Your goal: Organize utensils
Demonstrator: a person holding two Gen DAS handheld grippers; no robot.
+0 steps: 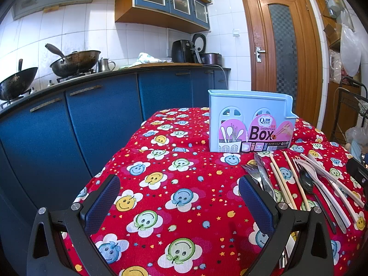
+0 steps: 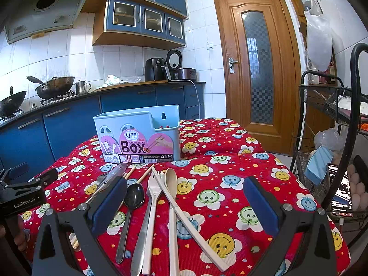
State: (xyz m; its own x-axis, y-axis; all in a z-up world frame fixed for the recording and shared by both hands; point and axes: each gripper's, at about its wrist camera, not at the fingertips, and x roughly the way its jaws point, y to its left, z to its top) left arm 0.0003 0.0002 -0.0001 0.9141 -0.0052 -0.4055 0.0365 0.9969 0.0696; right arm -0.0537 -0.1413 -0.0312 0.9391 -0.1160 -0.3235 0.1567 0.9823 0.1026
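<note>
Both grippers hover low over the red smiley-print tablecloth [image 1: 174,184], each with its blue-padded fingers spread wide and nothing between them. Left gripper [image 1: 179,197] frames bare cloth; its right finger overlaps the near ends of the metal fork [image 1: 251,171] and metal knife [image 1: 264,174]. Right gripper [image 2: 185,199] frames the utensil row, and its left finger covers part of the metal knife [image 2: 110,176].

Utensils lie loose on the cloth in front of the chopsticks box [image 2: 138,135], roughly parallel, handles toward the cameras:
- wooden chopsticks [image 2: 140,174], beside the metal pieces;
- black spoon [image 2: 133,199];
- cream fork [image 2: 154,191], crossed by a cream knife [image 2: 184,214];
- cream spoon [image 2: 171,179].

Standing upright at the table's far edge, the box [image 1: 250,126] is light blue with a pink label.

View differences: the right wrist camera shows the box's open top, a rear wall with a keyhole slot, the other gripper at the left edge, and a black wire rack [image 2: 322,96] to the right. The left wrist camera shows only the box front. Both show the blue kitchen counter [image 1: 115,73], woks, and wooden door [image 1: 280,53] behind.
</note>
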